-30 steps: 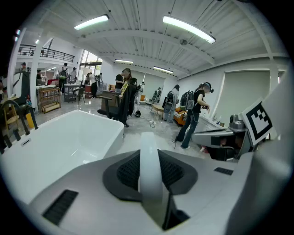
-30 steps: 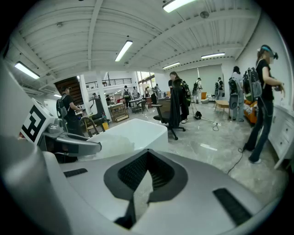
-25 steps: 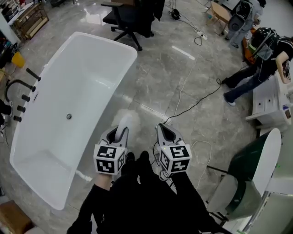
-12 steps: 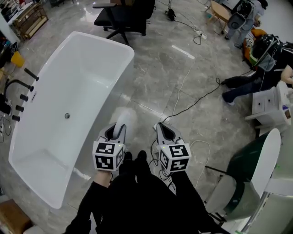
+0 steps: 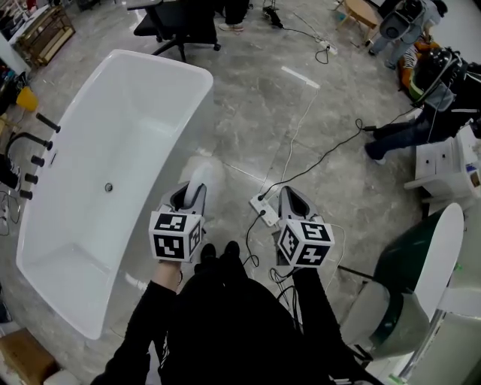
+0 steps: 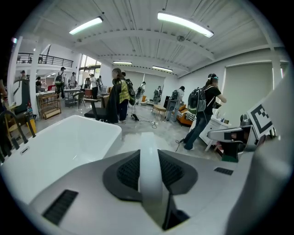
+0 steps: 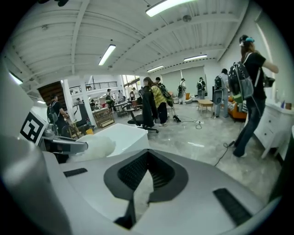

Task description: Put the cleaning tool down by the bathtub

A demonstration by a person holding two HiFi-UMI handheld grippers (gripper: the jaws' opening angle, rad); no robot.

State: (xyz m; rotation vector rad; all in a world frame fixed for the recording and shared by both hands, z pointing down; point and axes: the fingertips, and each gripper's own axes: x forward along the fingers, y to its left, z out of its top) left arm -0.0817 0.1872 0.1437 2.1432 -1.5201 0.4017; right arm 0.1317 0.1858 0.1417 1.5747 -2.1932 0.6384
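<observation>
A white bathtub point(image 5: 192, 105) stands at the left in the head view, and I also see the bathtub point(image 6: 59, 142) in the left gripper view. My left gripper point(image 5: 192, 197) is shut on the white handle of the cleaning tool point(image 5: 200, 179). The tool's fluffy white head points forward over the floor, just beside the tub's right side. In the left gripper view the handle point(image 6: 149, 176) runs straight between the left gripper's point(image 6: 149, 150) pads. My right gripper point(image 5: 290, 198) hangs to the right over a cable, jaws together with nothing in them. The right gripper view shows this gripper point(image 7: 147, 155) and the tool's fluffy head point(image 7: 94, 146).
A black office chair point(image 5: 176, 22) stands beyond the tub. Black tap fittings point(image 5: 31, 154) sit at the tub's left. Cables and a white power strip point(image 5: 263, 207) lie on the grey floor. People point(image 5: 428, 90), a white cabinet point(image 5: 443, 169) and a green-and-white unit point(image 5: 421, 278) fill the right.
My right gripper has moved to the right and slightly nearer me, uncovering the power strip. The left gripper with the tool has barely moved. The view has drifted a little forward.
</observation>
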